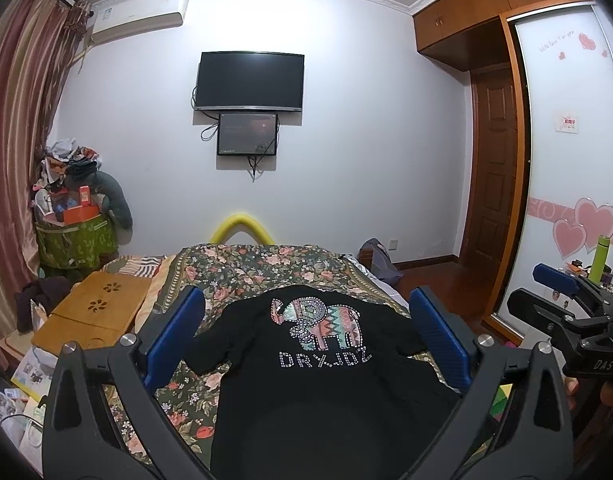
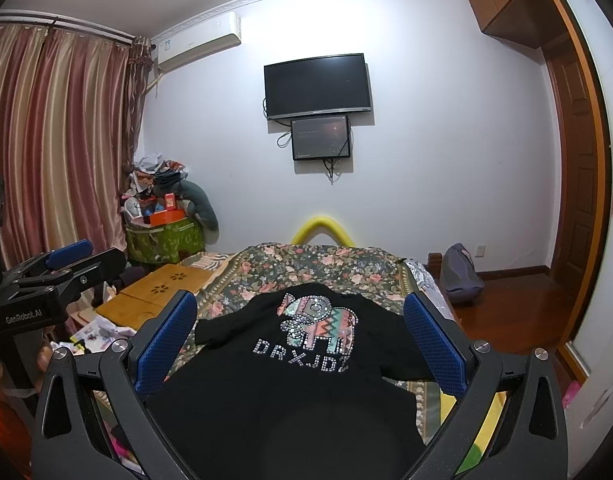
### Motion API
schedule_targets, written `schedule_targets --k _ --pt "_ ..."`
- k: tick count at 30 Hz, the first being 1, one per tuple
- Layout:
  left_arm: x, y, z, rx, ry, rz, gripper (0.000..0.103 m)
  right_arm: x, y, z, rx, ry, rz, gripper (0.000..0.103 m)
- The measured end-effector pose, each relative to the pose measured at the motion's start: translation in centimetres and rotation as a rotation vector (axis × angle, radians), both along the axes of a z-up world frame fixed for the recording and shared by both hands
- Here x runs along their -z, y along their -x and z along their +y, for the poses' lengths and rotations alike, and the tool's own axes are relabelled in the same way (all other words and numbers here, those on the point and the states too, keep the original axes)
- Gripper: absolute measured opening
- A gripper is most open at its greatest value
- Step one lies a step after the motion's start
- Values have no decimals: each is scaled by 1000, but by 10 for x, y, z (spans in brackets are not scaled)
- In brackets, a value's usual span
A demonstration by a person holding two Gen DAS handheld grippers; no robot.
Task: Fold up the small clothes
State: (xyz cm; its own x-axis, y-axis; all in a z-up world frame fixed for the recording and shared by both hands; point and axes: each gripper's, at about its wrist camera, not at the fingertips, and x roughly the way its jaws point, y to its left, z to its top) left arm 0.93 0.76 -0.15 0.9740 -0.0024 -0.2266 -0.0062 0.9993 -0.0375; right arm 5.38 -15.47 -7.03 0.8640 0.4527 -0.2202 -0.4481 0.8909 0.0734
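Observation:
A small black T-shirt (image 1: 318, 376) with a sequinned elephant and letters lies spread flat, front up, on the floral bedspread (image 1: 242, 272). It also shows in the right wrist view (image 2: 290, 392). My left gripper (image 1: 306, 320) is open and empty, held above the shirt's near part, its blue pads (image 1: 174, 332) wide apart. My right gripper (image 2: 302, 320) is open and empty too, above the shirt. Each gripper shows at the edge of the other's view: the right gripper (image 1: 562, 292) at the right, the left gripper (image 2: 66, 260) at the left.
A wooden lap desk (image 1: 94, 312) sits left of the bed, with papers (image 1: 26, 376) on the floor. A green basket (image 1: 76, 236) piled with clutter stands by the curtains. A grey bag (image 2: 460, 272) and wooden floor lie right. A wardrobe (image 1: 578, 160) stands far right.

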Motion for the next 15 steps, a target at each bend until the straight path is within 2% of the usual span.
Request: schedule_targets --k 15 --pt "1 1 0 -2 2 -3 103 -2 0 -1 6 -2 5 103"
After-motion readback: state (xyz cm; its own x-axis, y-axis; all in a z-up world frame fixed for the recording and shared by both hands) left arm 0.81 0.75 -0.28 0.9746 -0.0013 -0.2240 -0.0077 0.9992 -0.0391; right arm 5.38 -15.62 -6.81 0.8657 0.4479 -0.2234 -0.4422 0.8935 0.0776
